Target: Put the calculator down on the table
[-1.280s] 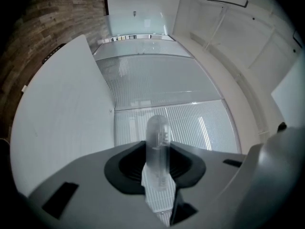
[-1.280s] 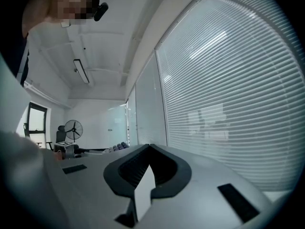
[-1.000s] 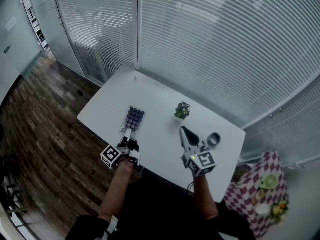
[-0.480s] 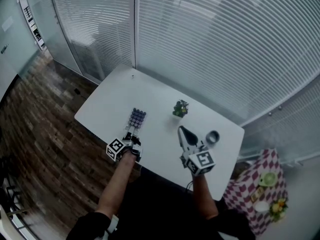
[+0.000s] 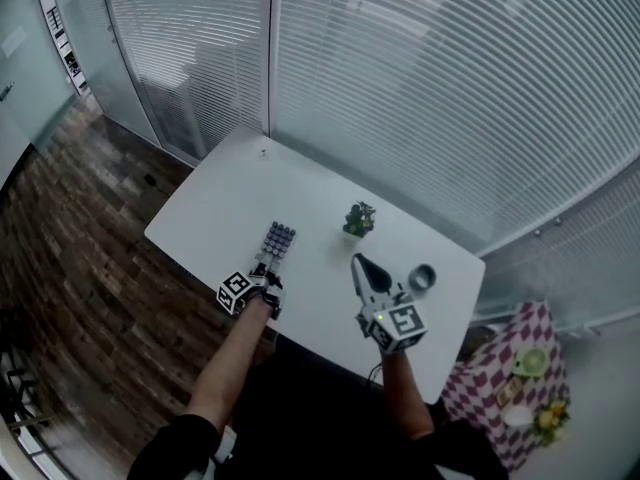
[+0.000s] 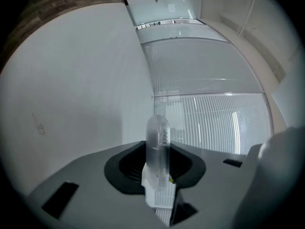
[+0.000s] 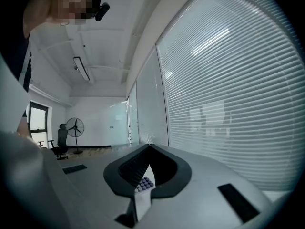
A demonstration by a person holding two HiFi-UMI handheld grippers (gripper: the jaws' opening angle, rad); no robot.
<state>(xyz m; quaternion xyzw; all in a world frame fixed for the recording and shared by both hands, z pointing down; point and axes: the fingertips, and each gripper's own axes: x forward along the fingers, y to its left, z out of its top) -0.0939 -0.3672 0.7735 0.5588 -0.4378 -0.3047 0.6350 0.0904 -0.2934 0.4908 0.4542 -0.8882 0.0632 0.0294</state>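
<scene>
Since a second ago the left gripper [image 5: 264,271] has been sinking toward the white rectangular table [image 5: 225,203], bringing the slim white calculator with purple keys [image 5: 279,238] lower. In the head view the calculator is lying flat, keys up, low over the table's near half; whether it is touching cannot be told. The right gripper [image 5: 356,262] is hovering between a small green potted plant [image 5: 358,218] and a small grey round container [image 5: 422,278]. The left gripper view is showing the calculator edge-on, both jaws pinching it. The right gripper view is showing its own jaws pressed together, the purple keys beyond them, and, alone among the views, a standing fan [image 7: 74,127].
</scene>
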